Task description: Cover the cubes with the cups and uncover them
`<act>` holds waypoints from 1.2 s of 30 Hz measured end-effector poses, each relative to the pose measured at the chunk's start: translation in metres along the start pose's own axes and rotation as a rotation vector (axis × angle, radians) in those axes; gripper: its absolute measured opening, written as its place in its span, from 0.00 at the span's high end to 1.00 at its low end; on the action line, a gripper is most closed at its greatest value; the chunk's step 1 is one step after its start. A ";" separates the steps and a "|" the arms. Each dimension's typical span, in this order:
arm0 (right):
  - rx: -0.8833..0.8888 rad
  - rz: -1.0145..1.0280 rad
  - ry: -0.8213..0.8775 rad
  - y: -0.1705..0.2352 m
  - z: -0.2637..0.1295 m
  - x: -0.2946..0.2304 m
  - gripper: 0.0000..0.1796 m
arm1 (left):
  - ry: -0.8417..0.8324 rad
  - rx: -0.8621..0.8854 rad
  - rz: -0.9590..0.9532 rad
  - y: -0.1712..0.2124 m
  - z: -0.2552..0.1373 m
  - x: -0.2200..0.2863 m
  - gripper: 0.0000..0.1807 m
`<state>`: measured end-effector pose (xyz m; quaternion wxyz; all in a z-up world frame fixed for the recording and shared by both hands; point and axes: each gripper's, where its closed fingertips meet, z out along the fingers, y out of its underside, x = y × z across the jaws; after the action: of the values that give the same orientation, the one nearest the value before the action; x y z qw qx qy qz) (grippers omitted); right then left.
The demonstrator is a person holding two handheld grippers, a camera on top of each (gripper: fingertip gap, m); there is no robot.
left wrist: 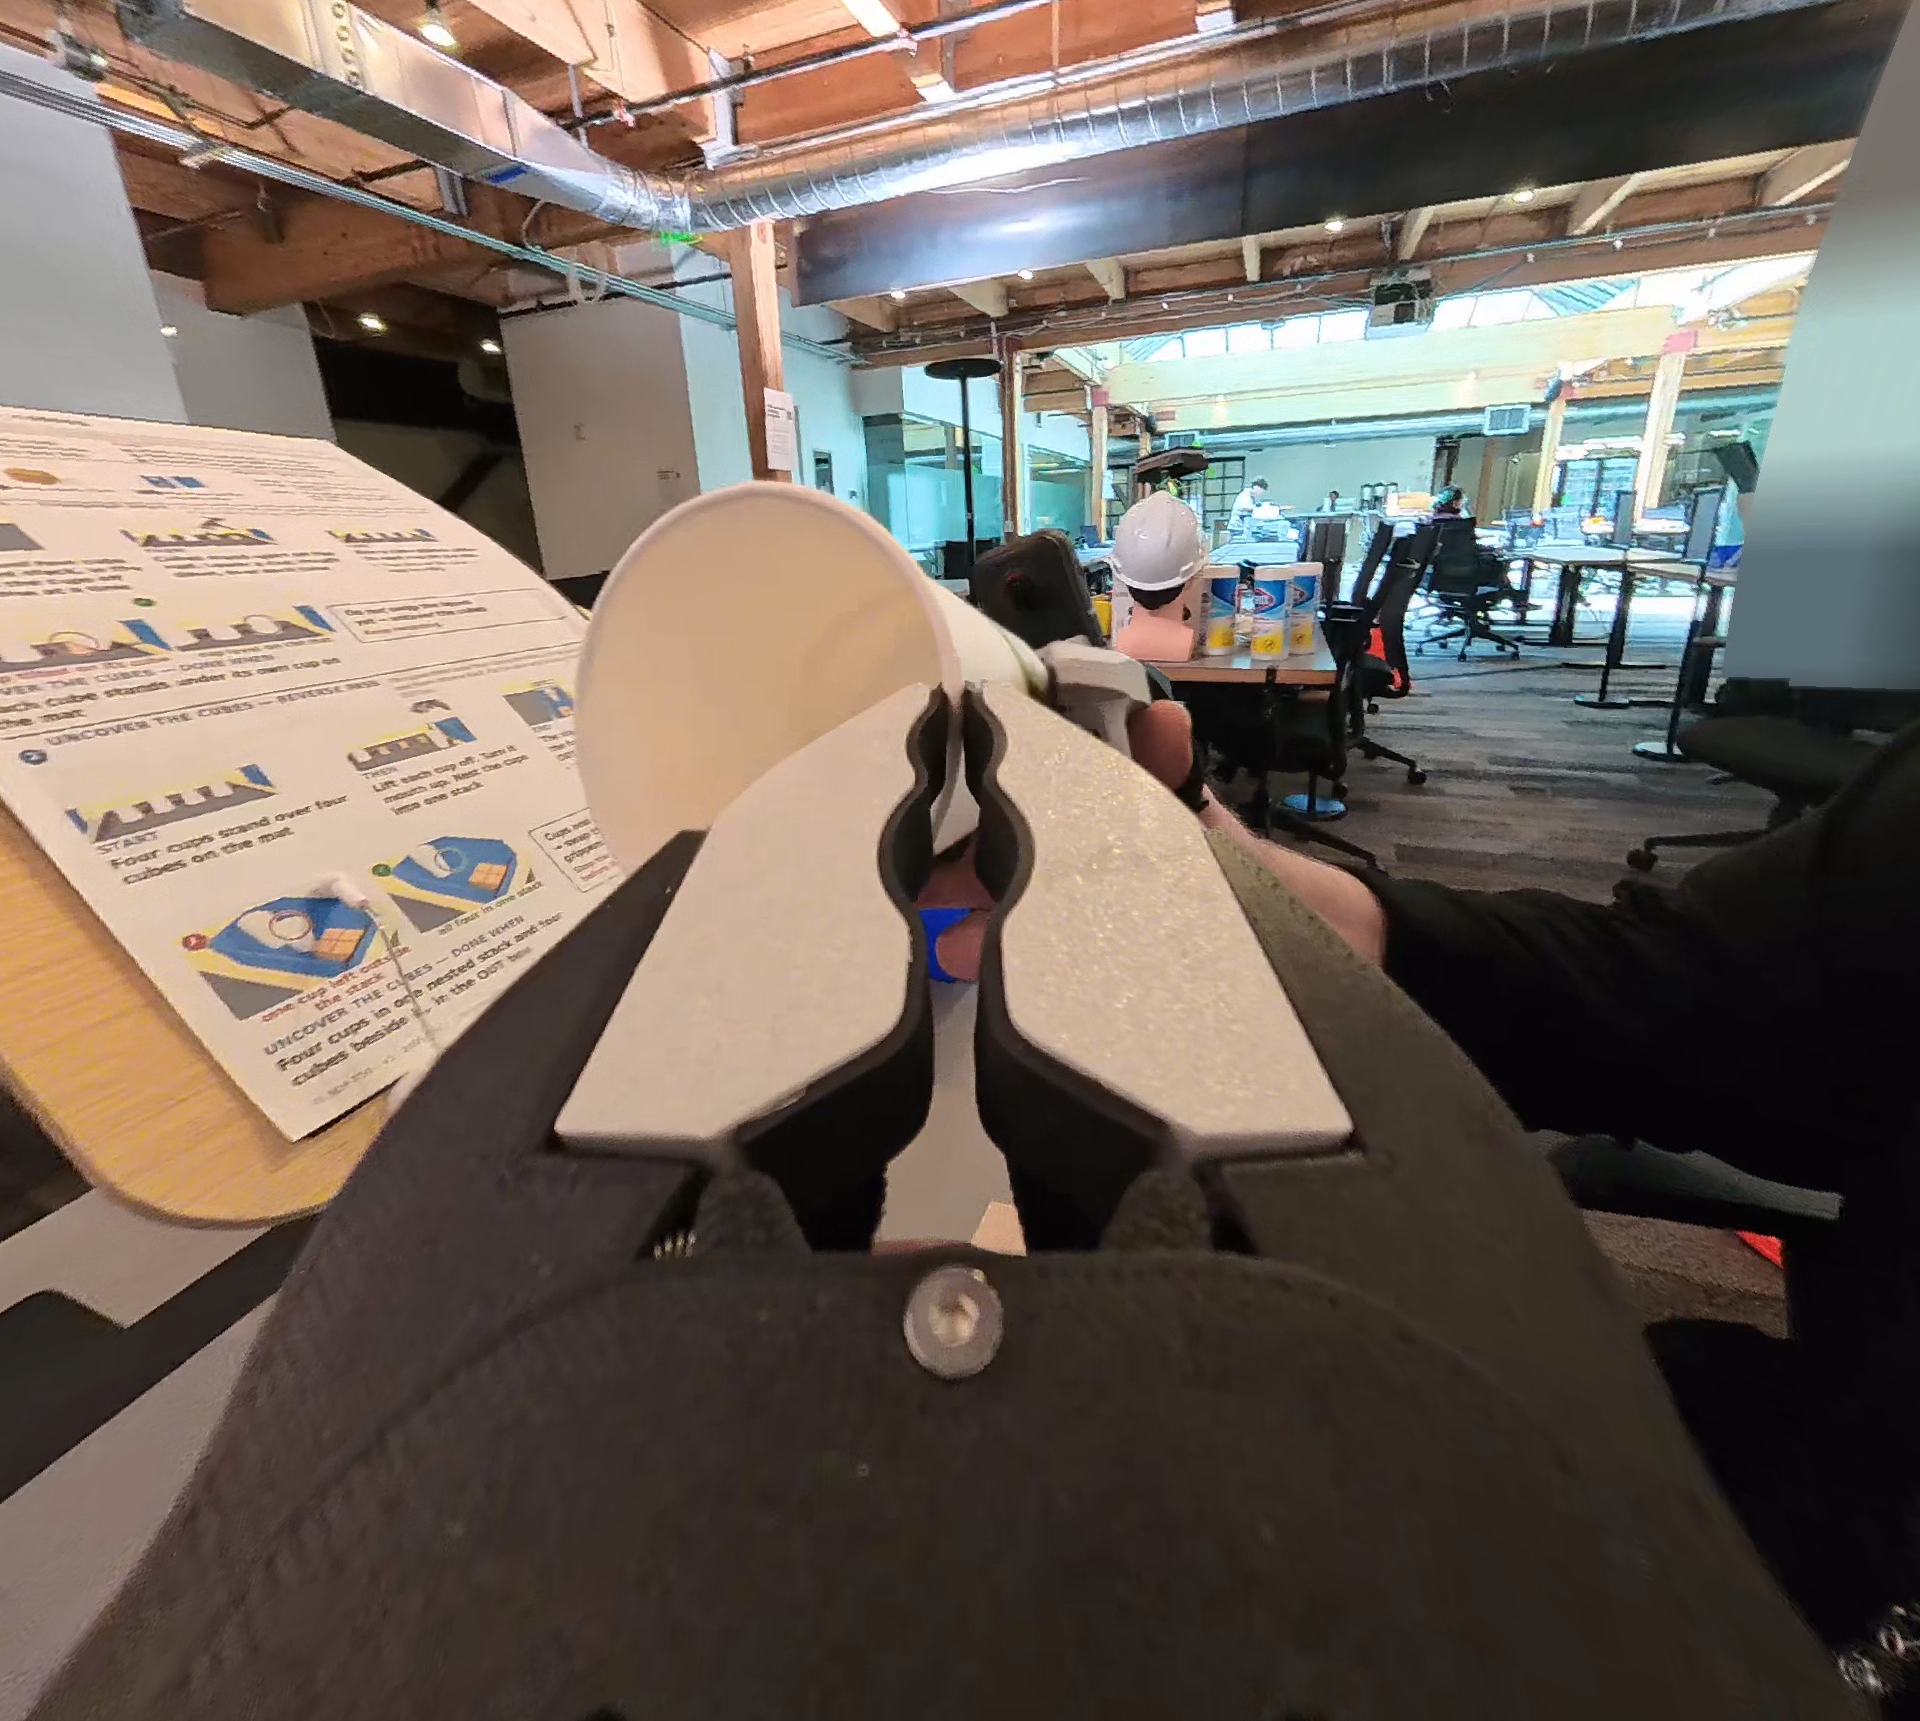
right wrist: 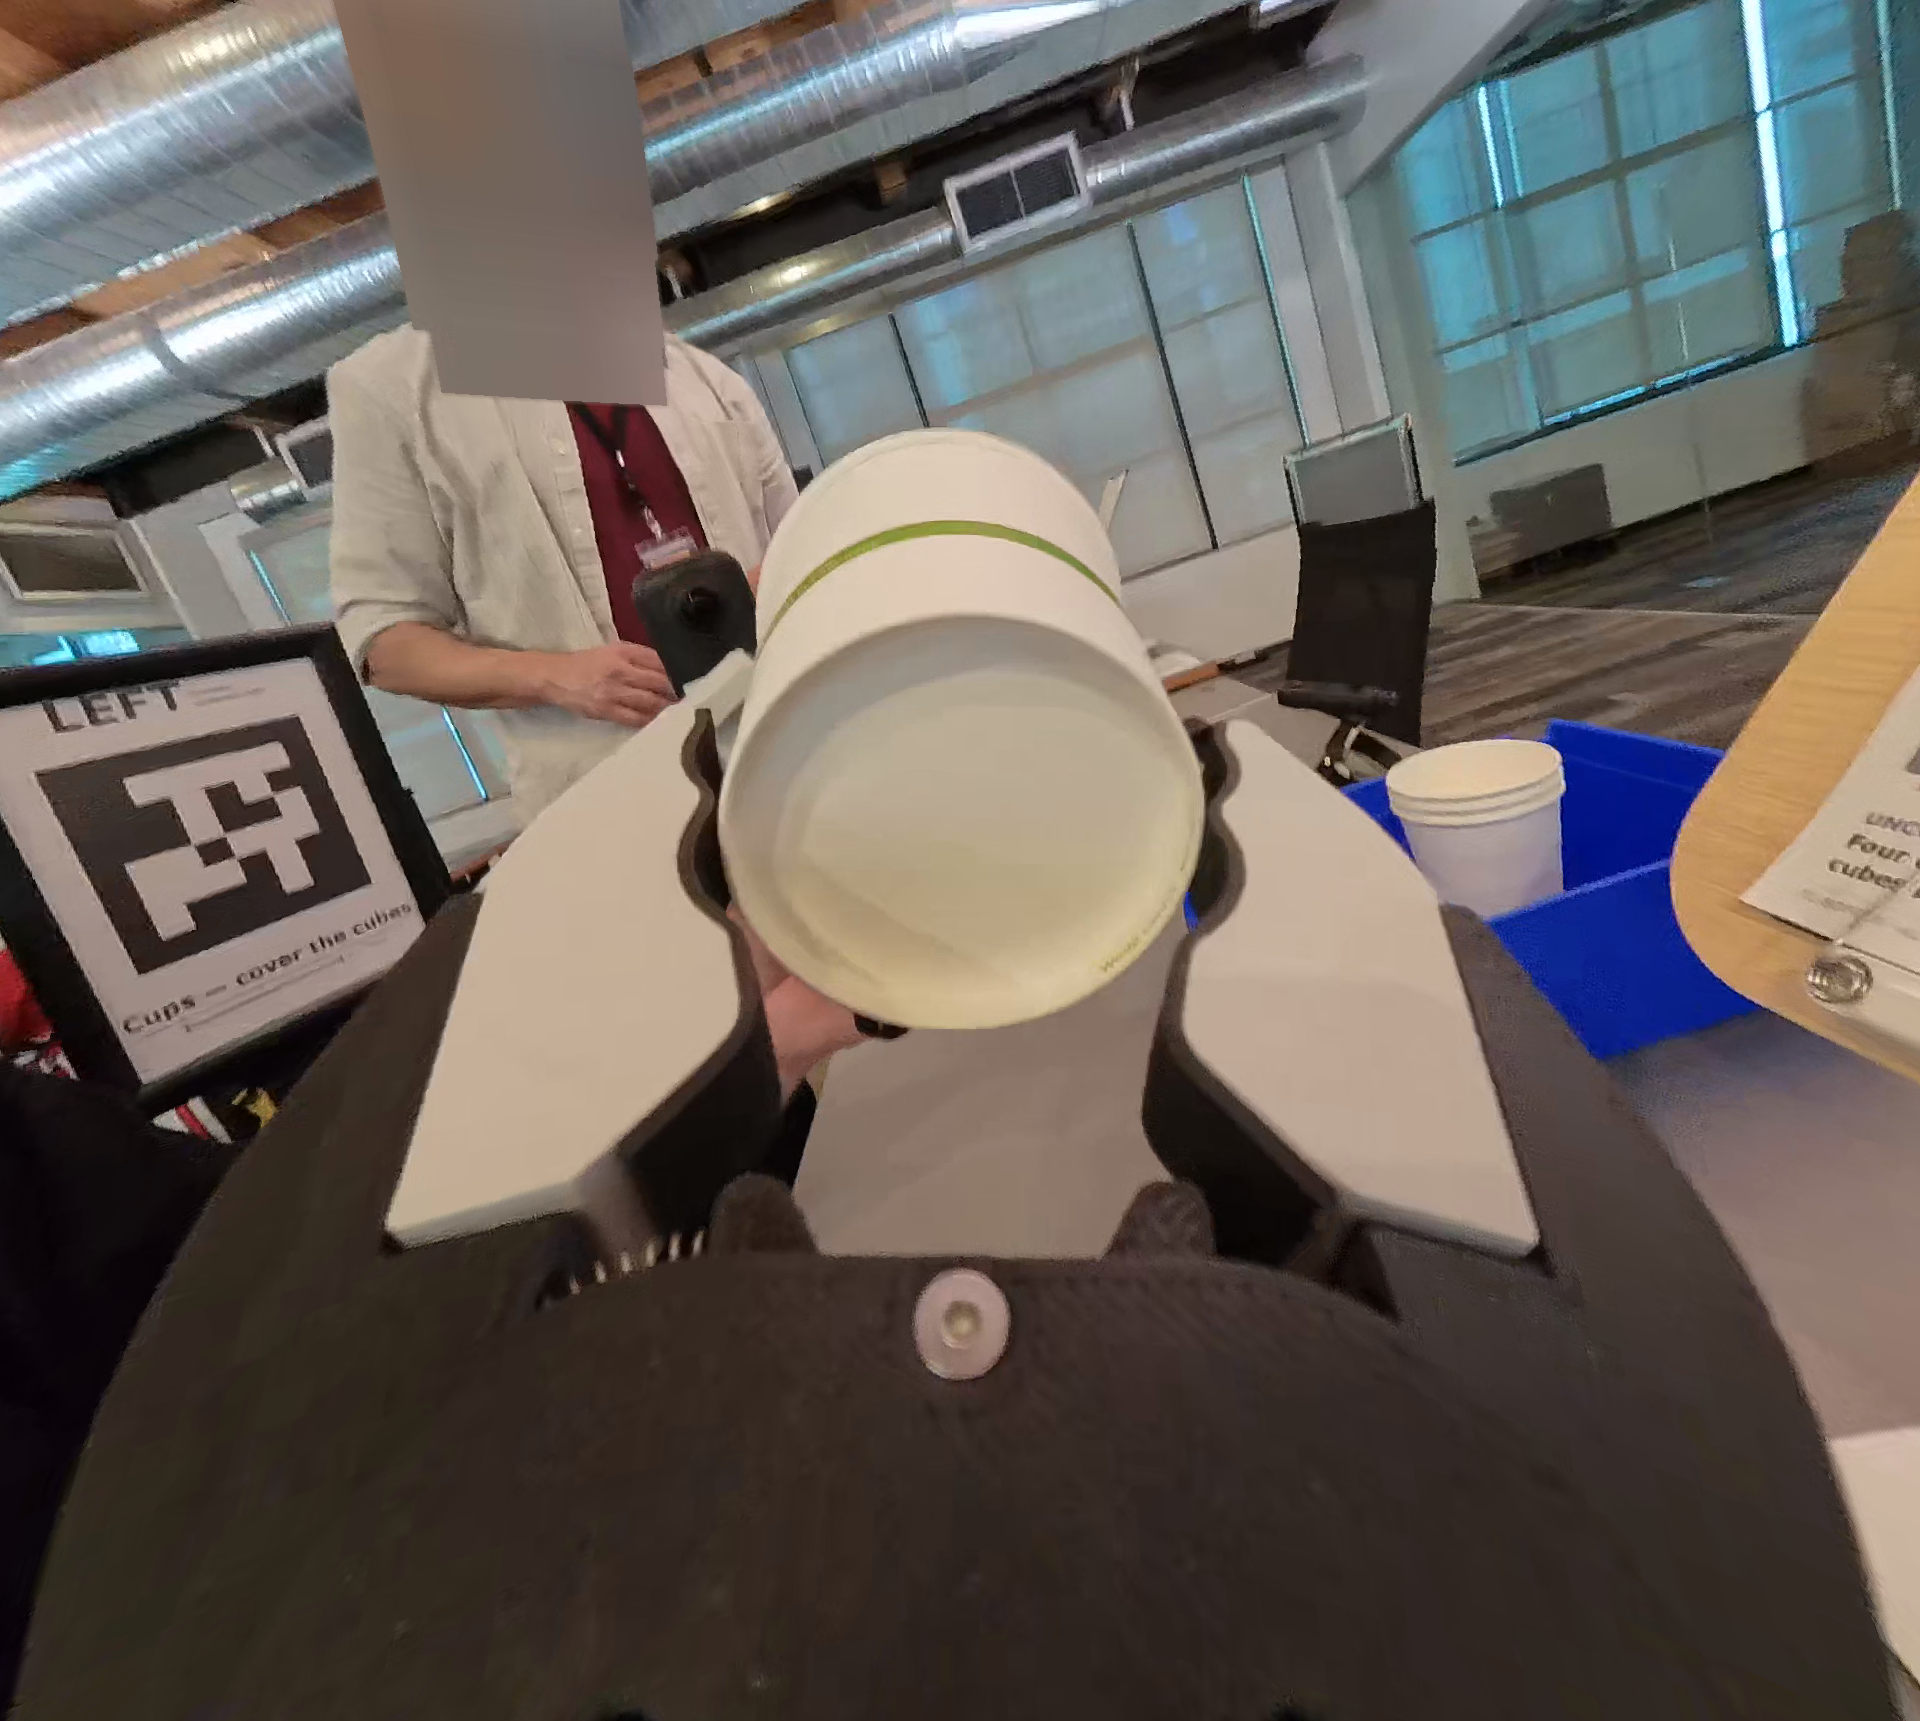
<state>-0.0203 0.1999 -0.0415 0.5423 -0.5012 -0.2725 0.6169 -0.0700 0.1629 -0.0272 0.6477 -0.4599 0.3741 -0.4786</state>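
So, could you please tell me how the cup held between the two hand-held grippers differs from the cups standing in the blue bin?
The held cup lies on its side in the air; the cup stack stands upright, mouths up, in the blue bin. The held cup is single and gripped by the right hand-held gripper and left hand-held gripper; the stack is several nested cups, untouched. Both are white paper cups.

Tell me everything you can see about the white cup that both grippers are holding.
The white cup looks like paper, with a thin green ring around its wall and a recessed base. It is held in the air, tipped on its side. The right gripper clamps its wall near the base, which faces that camera. The left gripper pinches the rim; the open mouth, plain white inside, faces its camera. It rests on no surface.
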 end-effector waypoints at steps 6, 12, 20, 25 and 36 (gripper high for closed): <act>-0.014 -0.030 0.009 -0.009 -0.004 -0.001 0.51 | 0.016 -0.007 0.003 0.005 0.003 0.003 0.98; -0.406 -0.253 0.110 -0.004 -0.024 0.007 0.51 | -0.063 -0.062 0.122 -0.005 -0.020 -0.013 0.91; -1.152 -0.463 0.164 0.076 -0.052 0.031 0.51 | -0.327 -0.160 0.212 -0.018 -0.091 -0.076 1.00; -1.441 -0.450 0.145 0.132 -0.063 0.045 0.51 | -0.398 -0.192 0.273 -0.030 -0.108 -0.080 1.00; -1.672 -0.396 0.151 0.207 -0.077 0.072 0.51 | -0.426 -0.203 0.309 -0.040 -0.112 -0.077 1.00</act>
<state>-0.0250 0.1971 -0.2735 0.1097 -0.7188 -0.6826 0.0728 -0.2048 0.2055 -0.0190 0.7275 -0.5502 0.3415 -0.2268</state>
